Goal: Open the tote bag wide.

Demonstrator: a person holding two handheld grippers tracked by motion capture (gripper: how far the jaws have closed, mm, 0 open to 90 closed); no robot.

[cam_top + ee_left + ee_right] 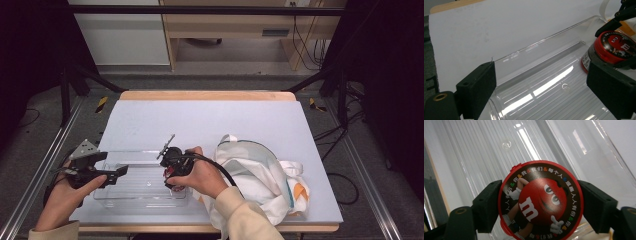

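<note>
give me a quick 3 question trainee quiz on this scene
1. True or false: the right gripper is clamped on the red-lidded candy jar.
2. What lies under the jar? A. white tote bag B. clear plastic bin C. bare foam mat
3. Fill in: the left gripper has its jaws ____ at the bin's near end.

Key
1. True: both pads press the lid's sides.
2. B: the clear plastic bin; the white tote bag lies to the bin's right in the high view.
3. open, with nothing gripped.

Red-lidded candy jar, upright over clear tray
</note>
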